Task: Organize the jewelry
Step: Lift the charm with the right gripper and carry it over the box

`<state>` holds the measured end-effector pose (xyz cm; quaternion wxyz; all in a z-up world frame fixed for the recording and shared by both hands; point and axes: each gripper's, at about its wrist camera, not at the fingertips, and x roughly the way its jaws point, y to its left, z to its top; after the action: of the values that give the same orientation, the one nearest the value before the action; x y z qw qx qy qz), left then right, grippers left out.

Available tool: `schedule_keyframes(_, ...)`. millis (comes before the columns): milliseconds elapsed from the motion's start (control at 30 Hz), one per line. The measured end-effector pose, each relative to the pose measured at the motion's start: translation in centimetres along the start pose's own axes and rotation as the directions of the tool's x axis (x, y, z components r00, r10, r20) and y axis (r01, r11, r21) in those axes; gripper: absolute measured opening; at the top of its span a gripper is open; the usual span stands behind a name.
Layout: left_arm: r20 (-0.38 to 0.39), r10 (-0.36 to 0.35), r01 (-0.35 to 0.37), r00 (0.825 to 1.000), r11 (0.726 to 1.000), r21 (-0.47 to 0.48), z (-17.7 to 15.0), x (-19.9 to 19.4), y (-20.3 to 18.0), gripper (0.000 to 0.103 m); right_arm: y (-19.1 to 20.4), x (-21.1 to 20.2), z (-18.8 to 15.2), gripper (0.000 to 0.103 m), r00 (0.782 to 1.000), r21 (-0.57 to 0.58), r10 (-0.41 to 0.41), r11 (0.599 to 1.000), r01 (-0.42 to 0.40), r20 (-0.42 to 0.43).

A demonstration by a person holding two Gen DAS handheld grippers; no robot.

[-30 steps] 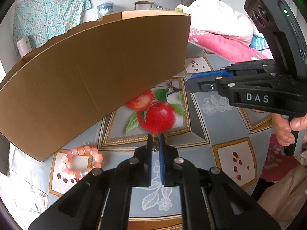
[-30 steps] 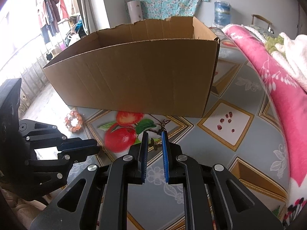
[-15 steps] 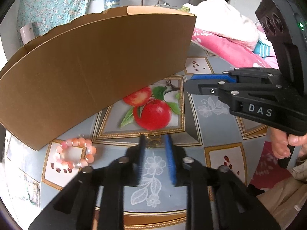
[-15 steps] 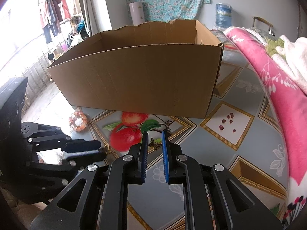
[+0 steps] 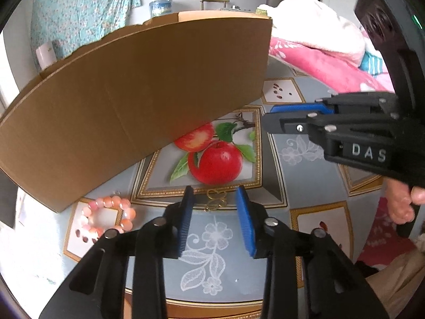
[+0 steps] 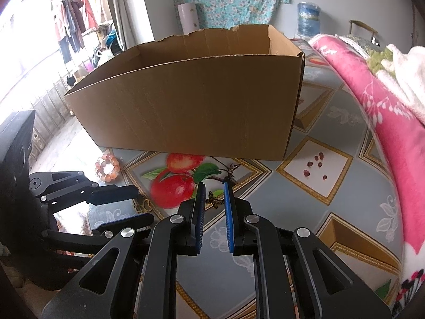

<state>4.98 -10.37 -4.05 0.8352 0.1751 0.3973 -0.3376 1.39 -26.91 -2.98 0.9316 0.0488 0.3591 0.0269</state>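
Note:
A gold openwork charm (image 5: 215, 200) lies flat on the patterned tablecloth. My left gripper (image 5: 214, 188) stands open around it, and neither blue pad touches it. The charm (image 6: 143, 206) also shows in the right wrist view between the left gripper's (image 6: 144, 203) fingers. A pink bead bracelet (image 5: 106, 216) lies to the left, near the corner of the open cardboard box (image 5: 132, 93). My right gripper (image 6: 213, 186) hovers over the cloth, shut on a small bronze butterfly charm (image 6: 214, 199). In the left wrist view the right gripper (image 5: 268, 118) hangs at the right, in front of the box.
The box (image 6: 186, 101) takes up the back of the table. A pink blanket (image 6: 385, 122) with white cloth on it runs along the right edge. A person's hand (image 5: 398, 204) grips the right tool's handle. The table's front edge lies just below my left fingers.
The left jaws went from shut to open, and the gold charm now lies free on the cloth between them. The right gripper kept still with its butterfly charm.

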Motion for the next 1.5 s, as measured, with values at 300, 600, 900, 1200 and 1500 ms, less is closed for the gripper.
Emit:
schedule_keyframes(300,0.0,-0.005,0.005,1.0,1.0,0.02,0.1,0.1,-0.4,0.011,-0.2,0.0,0.0,0.012,1.0,0.003,0.003,1.0,-0.003,0.001)
schedule_keyframes(600,0.013,-0.02,0.02,1.0,1.0,0.024,-0.2,-0.4,-0.6,0.011,-0.4,-0.2,0.1,0.012,1.0,0.004,0.001,1.0,-0.001,0.007)
schedule_keyframes(900,0.097,-0.038,0.038,0.995,0.999,-0.001,1.1,-4.2,0.7,0.011,0.2,-2.1,1.0,0.012,0.999,-0.013,-0.001,1.0,0.002,0.041)
schedule_keyframes(1200,0.304,-0.063,0.07,0.951,0.997,-0.014,6.9,-12.3,4.1,0.011,1.7,-8.2,8.1,0.012,0.971,-0.106,0.102,0.991,-0.081,0.216)
schedule_keyframes(1500,0.063,-0.212,0.221,0.975,0.942,-0.254,14.0,-3.8,10.0,0.011,0.1,-0.4,16.2,0.013,0.99,-0.088,0.136,0.987,-0.133,0.034)
